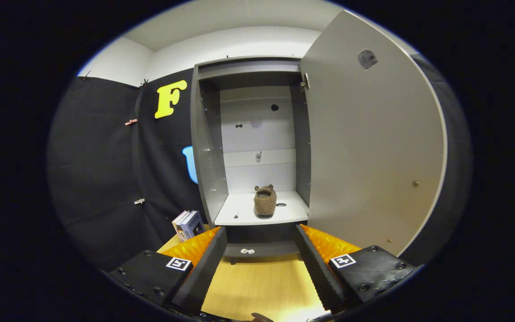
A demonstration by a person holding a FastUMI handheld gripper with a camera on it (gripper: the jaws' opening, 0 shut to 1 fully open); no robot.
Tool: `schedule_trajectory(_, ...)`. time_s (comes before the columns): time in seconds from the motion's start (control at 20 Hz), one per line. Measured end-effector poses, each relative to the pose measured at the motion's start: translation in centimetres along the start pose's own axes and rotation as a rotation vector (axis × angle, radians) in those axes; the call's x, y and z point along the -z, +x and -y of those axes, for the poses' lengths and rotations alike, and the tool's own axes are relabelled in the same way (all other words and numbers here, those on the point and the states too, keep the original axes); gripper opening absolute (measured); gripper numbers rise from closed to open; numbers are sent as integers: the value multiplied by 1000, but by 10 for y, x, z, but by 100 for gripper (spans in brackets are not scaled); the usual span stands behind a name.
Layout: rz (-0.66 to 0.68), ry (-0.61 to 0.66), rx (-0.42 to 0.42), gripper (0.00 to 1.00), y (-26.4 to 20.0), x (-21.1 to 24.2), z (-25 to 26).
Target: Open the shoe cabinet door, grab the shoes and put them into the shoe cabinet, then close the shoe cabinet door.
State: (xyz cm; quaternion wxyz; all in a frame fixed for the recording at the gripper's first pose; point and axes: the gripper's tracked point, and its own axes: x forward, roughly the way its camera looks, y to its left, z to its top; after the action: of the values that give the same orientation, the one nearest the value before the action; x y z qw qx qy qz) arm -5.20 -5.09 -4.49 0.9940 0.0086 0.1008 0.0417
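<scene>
I see my claw (261, 232) spread wide, holding nothing; beyond its fingers the shoe cabinet (206, 147) stands with its door (369, 152) open, a brown shoe (265, 201) on the shelf.

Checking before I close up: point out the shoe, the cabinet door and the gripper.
shoe (265, 201): gripper view, its top.
cabinet door (369, 152): gripper view, inner face, swung open.
gripper (261, 259): gripper view, midway between its open fingers.

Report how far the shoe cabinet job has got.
Done: the grey cabinet door stands swung open, and a brown fuzzy slipper sits on the white cabinet shelf. In hand: nothing; the gripper is open, fingers empty, short of the shelf. Left: closing the door.
</scene>
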Motion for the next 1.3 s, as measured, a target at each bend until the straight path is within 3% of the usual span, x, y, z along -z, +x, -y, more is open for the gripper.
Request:
schedule_trajectory(0.35,72,-21,8,97,-70,-19,53)
schedule_trajectory(0.65,110,-11,85,97,-101,-28,127)
schedule_trajectory(1.0,113,-15,230,97,-96,-30,212)
schedule_trajectory(1.3,98,-3,296,97,-62,-32,263)
